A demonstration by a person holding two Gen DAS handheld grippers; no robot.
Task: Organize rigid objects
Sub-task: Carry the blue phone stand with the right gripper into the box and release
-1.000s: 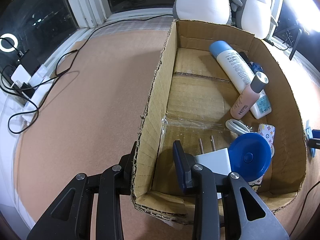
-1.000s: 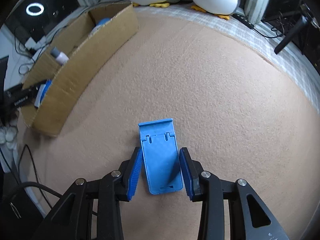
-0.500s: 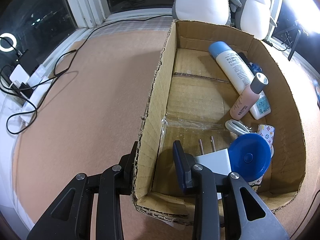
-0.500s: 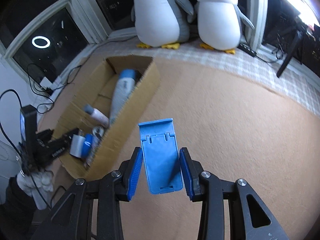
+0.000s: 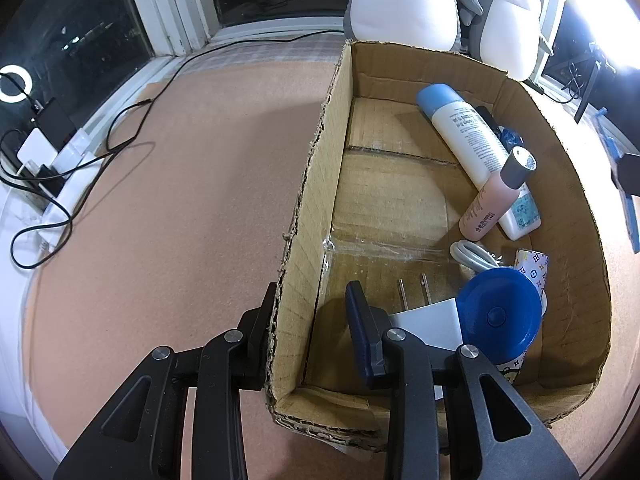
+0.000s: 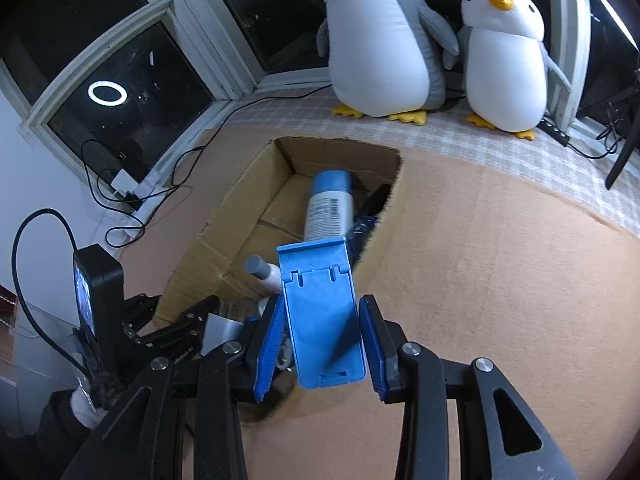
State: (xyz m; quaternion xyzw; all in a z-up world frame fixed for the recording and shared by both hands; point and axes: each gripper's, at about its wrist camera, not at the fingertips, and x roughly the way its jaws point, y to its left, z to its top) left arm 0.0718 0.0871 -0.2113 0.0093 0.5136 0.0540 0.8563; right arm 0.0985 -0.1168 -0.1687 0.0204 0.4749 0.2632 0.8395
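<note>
- The right gripper (image 6: 322, 344) is clamped on a blue plastic stand (image 6: 322, 316), its two blue pads pressing the stand's long sides, and holds it in the air above the near end of the cardboard box (image 6: 240, 208)
- The left gripper (image 5: 310, 320) straddles the box's (image 5: 308, 208) near left wall, one finger outside and one inside; its fingers are at their narrowest, closed on that wall
- Just past the inner finger lie a white plug (image 5: 428, 320) with two metal prongs and a round blue lid (image 5: 498, 314), touching each other
- Beyond them is a white coiled cable (image 5: 470, 256), then a pink bottle (image 5: 494, 196) leaning on a long white bottle (image 5: 468, 136) with a blue cap, along the right wall
- The box sits on a tan carpet (image 5: 180, 200)
- Farthest off, two stuffed penguins (image 6: 380, 40) stand by the dark window, with black cords (image 5: 120, 136) at the left
</note>
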